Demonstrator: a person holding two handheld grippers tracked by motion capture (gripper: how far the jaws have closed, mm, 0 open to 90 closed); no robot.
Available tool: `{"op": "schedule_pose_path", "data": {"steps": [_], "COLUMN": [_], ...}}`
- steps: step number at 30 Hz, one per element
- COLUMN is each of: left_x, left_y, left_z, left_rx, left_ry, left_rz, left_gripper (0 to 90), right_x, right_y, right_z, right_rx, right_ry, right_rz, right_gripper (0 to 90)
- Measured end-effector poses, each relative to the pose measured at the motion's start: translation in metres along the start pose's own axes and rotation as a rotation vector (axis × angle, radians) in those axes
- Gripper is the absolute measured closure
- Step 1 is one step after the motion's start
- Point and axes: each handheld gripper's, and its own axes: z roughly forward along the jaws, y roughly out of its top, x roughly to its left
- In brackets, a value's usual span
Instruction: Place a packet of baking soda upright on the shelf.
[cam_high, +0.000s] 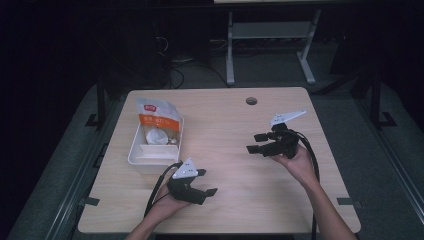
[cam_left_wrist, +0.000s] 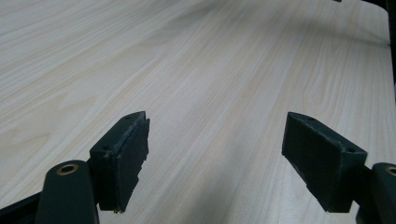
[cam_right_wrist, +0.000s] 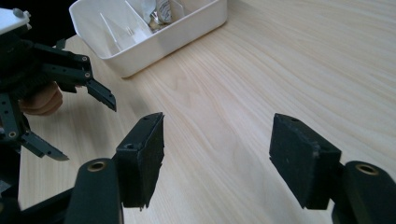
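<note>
My left gripper (cam_high: 207, 182) hovers open over the near middle of the light wooden table (cam_high: 225, 120), held in a hand that comes in from the front edge. In the left gripper view its jaws (cam_left_wrist: 215, 140) stand wide apart over bare wood. My right gripper (cam_high: 255, 142) is to the right of centre, open and pointing left. The right gripper view has its jaws (cam_right_wrist: 217, 140) spread with nothing between them, and the left gripper (cam_right_wrist: 84, 128) farther off at the left. A white bin (cam_high: 135, 152) sits at the table's left, holding an orange and white bag (cam_high: 157, 116).
In the right gripper view the white bin (cam_right_wrist: 154, 42) holds clear packets and a divider. A round grommet hole (cam_high: 251, 101) lies near the table's far edge. Cables trail from both grippers towards the front. A metal frame (cam_high: 270, 35) stands on the floor beyond the table.
</note>
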Motion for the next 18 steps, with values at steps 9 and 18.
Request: {"op": "schedule_pose_path", "data": {"steps": [9,18], "left_x": [0.000,0.000], "left_y": [0.000,0.000], "left_z": [0.000,0.001], "left_rx": [0.000,0.003], "left_ry": [0.000,0.002], "left_rz": [-0.003,0.000], "left_gripper": [22.2,22.2], "right_x": [-0.002,-0.005], "right_y": [-0.014,-0.035], "right_z": [-0.016,-0.028], "right_rx": [-0.010,-0.009], "right_ry": [-0.016,-0.028], "right_rz": [0.023,0.055], "right_gripper": [32.5,31.4]}}
